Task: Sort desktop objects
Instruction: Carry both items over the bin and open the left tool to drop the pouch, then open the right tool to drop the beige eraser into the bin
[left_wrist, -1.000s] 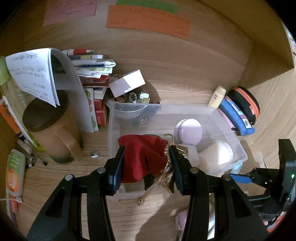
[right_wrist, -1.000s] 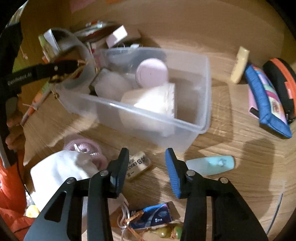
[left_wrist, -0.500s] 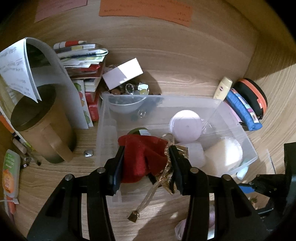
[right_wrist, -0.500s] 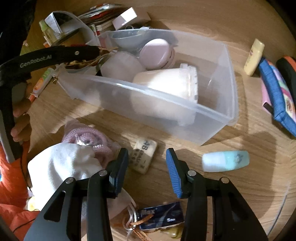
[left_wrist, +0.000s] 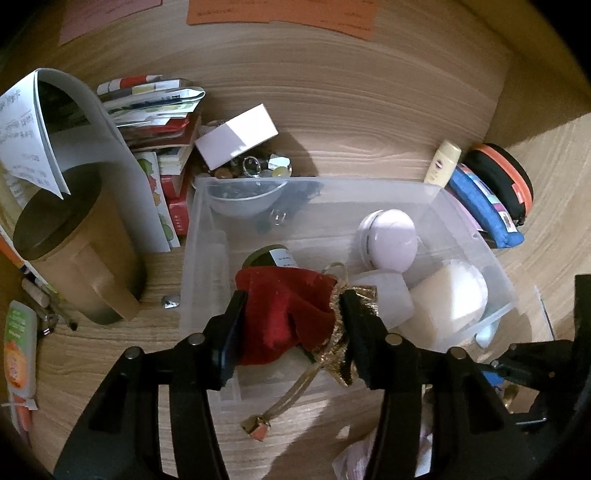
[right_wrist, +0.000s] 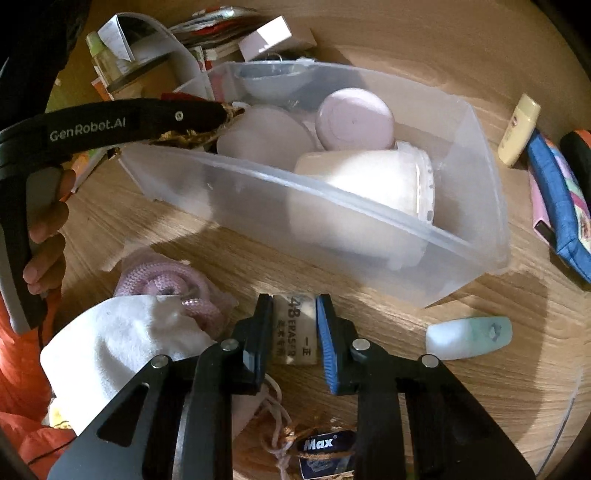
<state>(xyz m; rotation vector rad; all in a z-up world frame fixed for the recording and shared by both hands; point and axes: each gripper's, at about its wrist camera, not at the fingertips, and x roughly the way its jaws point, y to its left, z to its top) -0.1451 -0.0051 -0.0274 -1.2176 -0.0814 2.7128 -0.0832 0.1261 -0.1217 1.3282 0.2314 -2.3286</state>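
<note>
On a cluttered wooden desk (left_wrist: 369, 110), the left gripper (left_wrist: 291, 314) clasps a red pouch (left_wrist: 284, 317) over the clear bin (right_wrist: 476, 155); the right gripper (right_wrist: 293, 325) pinches an eraser (right_wrist: 295, 332).

The right hand-held gripper (right_wrist: 293, 325) has its two black fingers closed against the sides of a white rectangular eraser (right_wrist: 294, 332) lying on the wooden table (right_wrist: 424, 40). At 12 o'clock from it sits a clear plastic storage bin (right_wrist: 369, 221) holding a round lilac case (right_wrist: 355, 120) and a white lidded tub (right_wrist: 369, 177). The left hand-held gripper (right_wrist: 221, 118) reaches over the bin's rim at 10 o'clock. A pale mint tube (right_wrist: 469, 338) lies at 3 o'clock, a white cloth (right_wrist: 122, 343) at 9 o'clock.
</note>
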